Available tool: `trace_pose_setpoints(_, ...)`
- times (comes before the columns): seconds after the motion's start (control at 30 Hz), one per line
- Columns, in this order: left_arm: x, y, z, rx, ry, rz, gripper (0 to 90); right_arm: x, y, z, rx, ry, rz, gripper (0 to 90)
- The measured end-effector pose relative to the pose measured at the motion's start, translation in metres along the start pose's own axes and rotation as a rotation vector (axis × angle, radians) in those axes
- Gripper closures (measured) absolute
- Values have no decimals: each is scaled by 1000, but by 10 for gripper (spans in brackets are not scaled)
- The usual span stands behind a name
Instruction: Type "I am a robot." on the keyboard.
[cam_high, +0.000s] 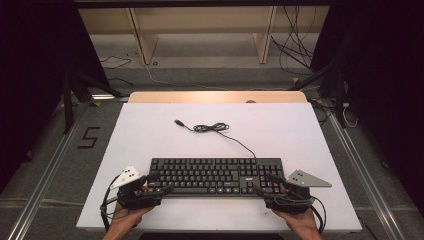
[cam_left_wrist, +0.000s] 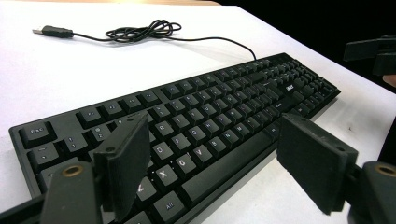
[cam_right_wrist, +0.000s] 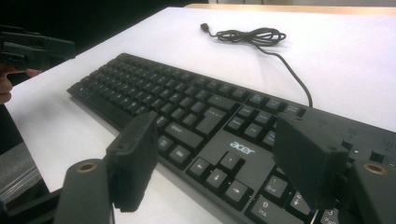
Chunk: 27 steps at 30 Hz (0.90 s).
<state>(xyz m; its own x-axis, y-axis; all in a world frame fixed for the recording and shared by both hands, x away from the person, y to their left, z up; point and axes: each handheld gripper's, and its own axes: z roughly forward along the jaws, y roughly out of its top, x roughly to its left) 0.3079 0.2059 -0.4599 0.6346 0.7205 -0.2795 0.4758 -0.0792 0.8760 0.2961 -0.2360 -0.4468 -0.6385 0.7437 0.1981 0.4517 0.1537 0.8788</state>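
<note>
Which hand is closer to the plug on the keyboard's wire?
Probably the left. The USB plug lies beyond the keyboard, toward its left half. The left gripper sits open at that end; the right gripper, also open, is farther away.

Left gripper (cam_high: 159, 184) black, grey three-cornered plate, trailing cable, right gripper (cam_high: 266, 183) alike, brass-ringed screw holes

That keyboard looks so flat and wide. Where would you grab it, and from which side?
Probably by its two short ends, one gripper at each. The keyboard lies flat and long on the white table, too deep for open fingers to span front to back, but thin at the edge. The left gripper and right gripper already sit open at those ends, so come in low from the near corners, pinching the rim.
</note>
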Motion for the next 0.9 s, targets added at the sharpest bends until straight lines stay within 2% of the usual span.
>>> trace_pose_setpoints(0.57,1,0,0,3,0,0,255,2,2,4,4,1,-2,325)
trace_pose_setpoints(0.9,2,0,-1,1,3,-13,254,8,7,16,24,19,-16,329)
